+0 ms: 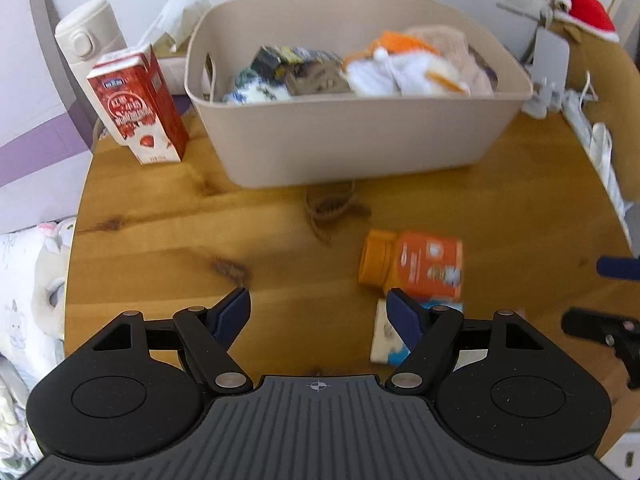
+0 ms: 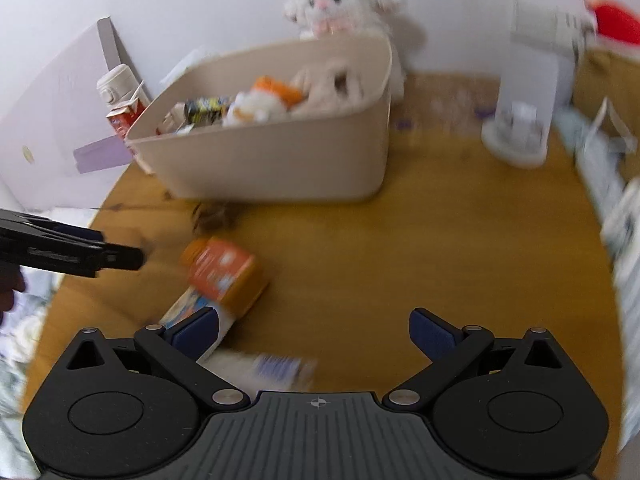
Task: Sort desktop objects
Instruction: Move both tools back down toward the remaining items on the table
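Observation:
An orange bottle point(image 1: 414, 266) point(image 2: 224, 274) lies on its side on the round wooden table point(image 1: 160, 240). A white and blue box point(image 1: 386, 340) point(image 2: 188, 308) lies against it, and another white box point(image 2: 272, 370) rests nearer the right gripper. A beige bin point(image 1: 360, 136) point(image 2: 272, 164) at the back holds plush toys and small packs. My left gripper point(image 1: 320, 316) hovers open over bare wood, its right finger over the blue box. My right gripper point(image 2: 316, 332) is open above the table, with nothing between its fingers.
A red milk carton point(image 1: 138, 108) and a cream flask point(image 1: 86, 44) stand left of the bin. A brown hair tie point(image 1: 330, 204) lies in front of it. A white plush cat point(image 2: 340, 4) sits behind. A small white stand point(image 2: 516, 136) and clutter line the right edge.

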The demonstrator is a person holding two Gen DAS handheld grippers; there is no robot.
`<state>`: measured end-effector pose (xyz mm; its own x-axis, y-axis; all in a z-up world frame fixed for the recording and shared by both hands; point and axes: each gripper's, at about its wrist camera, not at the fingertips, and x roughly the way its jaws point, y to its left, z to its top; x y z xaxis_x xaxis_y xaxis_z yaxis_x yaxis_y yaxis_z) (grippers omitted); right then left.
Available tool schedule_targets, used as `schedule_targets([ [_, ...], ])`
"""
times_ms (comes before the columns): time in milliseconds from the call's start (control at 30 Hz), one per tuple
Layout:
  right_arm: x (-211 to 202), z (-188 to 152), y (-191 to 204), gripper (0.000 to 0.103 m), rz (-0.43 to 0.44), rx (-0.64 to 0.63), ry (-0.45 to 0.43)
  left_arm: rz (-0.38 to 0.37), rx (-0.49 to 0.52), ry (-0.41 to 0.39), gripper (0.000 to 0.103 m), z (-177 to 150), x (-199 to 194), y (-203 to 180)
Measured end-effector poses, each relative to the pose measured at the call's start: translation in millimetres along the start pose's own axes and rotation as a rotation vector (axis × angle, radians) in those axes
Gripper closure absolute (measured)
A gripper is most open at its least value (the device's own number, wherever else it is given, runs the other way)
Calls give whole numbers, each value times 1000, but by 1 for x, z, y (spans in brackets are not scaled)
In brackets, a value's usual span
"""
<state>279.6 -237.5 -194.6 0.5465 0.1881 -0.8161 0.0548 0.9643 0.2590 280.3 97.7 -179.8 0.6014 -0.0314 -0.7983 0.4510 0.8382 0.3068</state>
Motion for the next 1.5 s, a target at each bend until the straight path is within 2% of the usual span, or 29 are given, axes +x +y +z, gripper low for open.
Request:
schedule_targets([
  [133,5,-22,5,0,15,40,77,13,60,44,27,-12,9,-8],
  [367,29,-35,17,0,-93,-52,145,-5,97,126,27,-32,23,-18],
  [633,44,-35,14,0,-159,-115,170,30,166,183,26,-45,46,-35],
  [1067,54,-26,-9,0,-227,-114,158,-39,150,181,25,-35,54,-77],
  [1267,55,-16,-32,0,-282,-48,120,-81,153,186,25,-34,51,-100],
  [1333,53,-13,-39,0,-292,-20,107,-75,136,171,25,-33,47,-98],
  [1500,42,-12,-44,0,-261,43,73,-93,-35,134,25,-24,38,-76],
])
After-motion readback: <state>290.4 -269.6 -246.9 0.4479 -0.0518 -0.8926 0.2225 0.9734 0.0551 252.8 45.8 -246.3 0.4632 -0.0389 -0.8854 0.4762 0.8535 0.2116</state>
